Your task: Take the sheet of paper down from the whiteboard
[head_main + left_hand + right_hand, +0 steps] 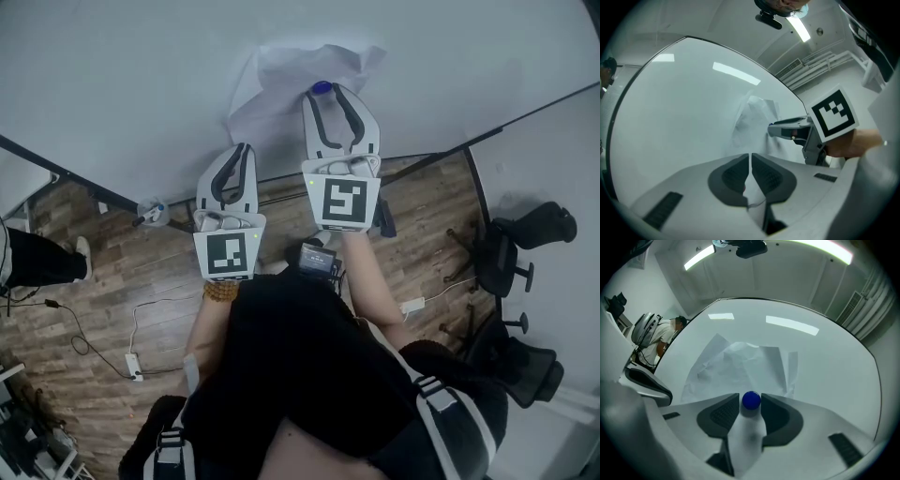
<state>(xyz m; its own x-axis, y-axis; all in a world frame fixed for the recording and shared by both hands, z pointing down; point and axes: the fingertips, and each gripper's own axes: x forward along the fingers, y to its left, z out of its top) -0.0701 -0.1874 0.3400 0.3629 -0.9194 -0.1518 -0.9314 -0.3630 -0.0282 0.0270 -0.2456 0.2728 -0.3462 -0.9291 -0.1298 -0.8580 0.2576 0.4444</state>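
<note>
A crumpled white sheet of paper (281, 80) (736, 362) (754, 117) hangs on the whiteboard (122, 75), pinned near its lower right by a round blue magnet (322, 87) (751, 400). My right gripper (330, 91) (751, 403) stands level at the board with the magnet between its fingertips. The magnet meets the right pad and a thin gap shows at the left pad. My left gripper (241, 150) (750, 158) is lower and to the left, its jaws shut on the sheet's lower edge, a white strip pinched between the pads. The left gripper view also shows the right gripper (772, 130) at the sheet.
The whiteboard's dark lower frame (84, 183) runs just under both grippers. Below is a wood floor with a power strip (134, 366) and cables, and office chairs (511, 253) stand at the right. A person's leg (37, 258) stands at the far left.
</note>
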